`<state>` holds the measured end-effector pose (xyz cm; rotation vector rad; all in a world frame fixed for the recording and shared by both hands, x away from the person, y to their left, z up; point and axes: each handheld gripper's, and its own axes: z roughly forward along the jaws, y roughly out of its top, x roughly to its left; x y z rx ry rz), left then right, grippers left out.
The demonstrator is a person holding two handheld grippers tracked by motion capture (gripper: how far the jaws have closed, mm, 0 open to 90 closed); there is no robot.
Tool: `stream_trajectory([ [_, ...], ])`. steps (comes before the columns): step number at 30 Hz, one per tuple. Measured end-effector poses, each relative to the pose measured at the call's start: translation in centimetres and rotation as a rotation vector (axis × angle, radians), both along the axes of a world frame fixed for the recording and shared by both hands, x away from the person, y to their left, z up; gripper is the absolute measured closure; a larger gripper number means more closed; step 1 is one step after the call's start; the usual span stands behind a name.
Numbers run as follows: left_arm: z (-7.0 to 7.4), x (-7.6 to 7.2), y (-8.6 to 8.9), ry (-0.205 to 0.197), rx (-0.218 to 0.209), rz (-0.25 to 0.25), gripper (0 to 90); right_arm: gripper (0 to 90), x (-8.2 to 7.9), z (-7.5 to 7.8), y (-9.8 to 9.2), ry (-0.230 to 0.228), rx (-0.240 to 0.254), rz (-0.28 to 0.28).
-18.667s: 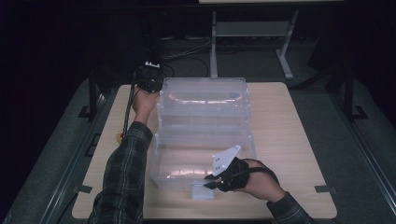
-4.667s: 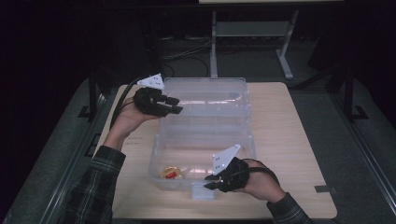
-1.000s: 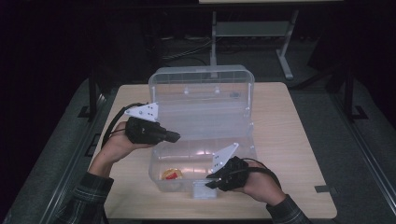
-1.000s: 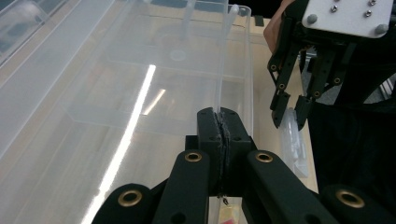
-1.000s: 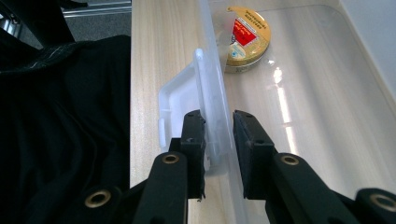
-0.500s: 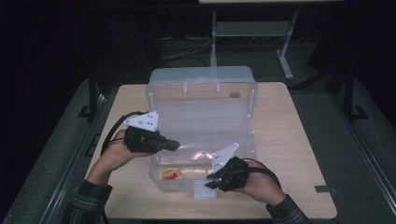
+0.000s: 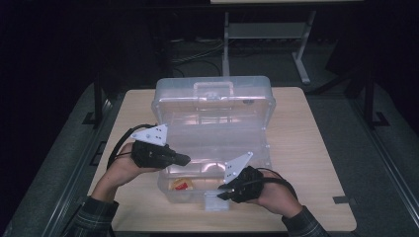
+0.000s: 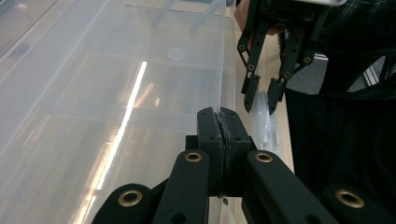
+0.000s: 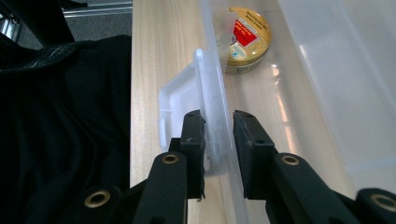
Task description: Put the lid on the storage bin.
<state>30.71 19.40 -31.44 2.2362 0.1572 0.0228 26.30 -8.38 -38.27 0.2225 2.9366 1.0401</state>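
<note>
**Box open, lid up, tin waiting inside**

I judge the opening step as good as done: the clear plastic box (image 7: 197, 190) sits on the table (image 7: 306, 163) with its lid (image 7: 212, 101) raised and leaning back on the far side of both my grippers. My left gripper (image 8: 219, 126) has its jaws pressed together with the thin clear edge of the lid pinched between them. My right gripper (image 9: 218, 128) straddles the box's front wall at the latch (image 9: 180, 100), the pads close on the plastic, bracing the box in place.

What is left, as I read it, is letting go of the lid and dealing with the contents. A round gold tin (image 9: 246, 39) lies inside, just ahead of my right gripper. Its red label carries print too small for me to read.
</note>
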Motion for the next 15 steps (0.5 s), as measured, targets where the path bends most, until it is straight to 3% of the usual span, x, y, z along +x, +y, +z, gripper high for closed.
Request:
stream_trajectory([
  [11, -0.25, -0.31, -0.03, -0.005, -0.009, 0.006, 89.3, 72.9, -0.19, -0.05, -0.09, -0.002, 0.013, -0.006],
  [15, -0.25, -0.3, -0.03, -0.005, -0.01, 0.007, 89.3, 68.0, -0.11, 0.52, -0.6, 0.016, 0.075, -0.004],
])
